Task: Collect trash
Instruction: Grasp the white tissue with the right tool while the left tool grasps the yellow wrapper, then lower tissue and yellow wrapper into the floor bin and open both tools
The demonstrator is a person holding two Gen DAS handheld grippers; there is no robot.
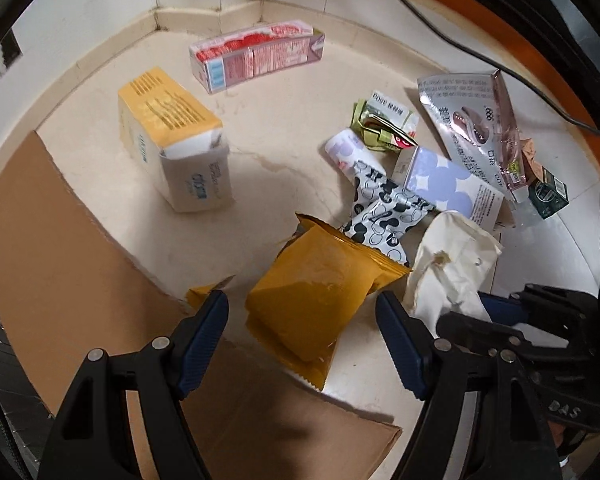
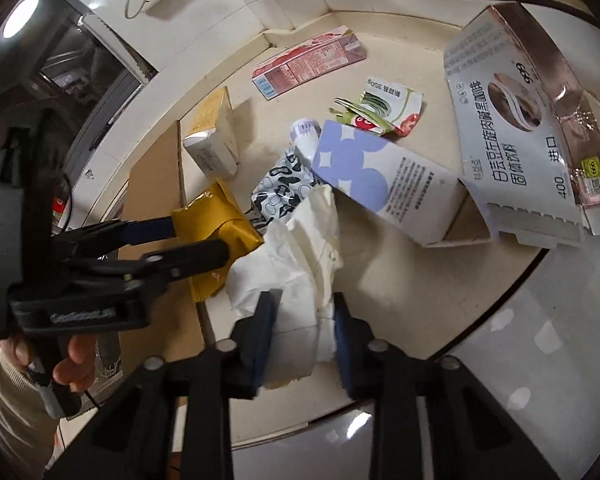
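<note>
Trash lies scattered on a cream counter. My left gripper (image 1: 302, 306) is open, its jaws on either side of a yellow snack wrapper (image 1: 316, 296); the wrapper also shows in the right wrist view (image 2: 216, 224). My right gripper (image 2: 304, 312) is shut on a crumpled white paper tissue (image 2: 296, 276), which also shows in the left wrist view (image 1: 448, 268). Beside them lie a black-and-white patterned wrapper (image 1: 384, 216), a white box with lilac shapes (image 2: 380, 184), a green-and-white wrapper (image 2: 384, 112) and a silver-pink pouch box (image 2: 528, 120).
A flat brown cardboard sheet (image 1: 60, 264) lies at the left under the left gripper. A yellow-and-white box (image 1: 176, 140) and a pink carton (image 1: 256, 56) lie toward the back corner. A black cable (image 1: 460, 44) runs along the right. The counter edge (image 2: 500, 300) curves at right.
</note>
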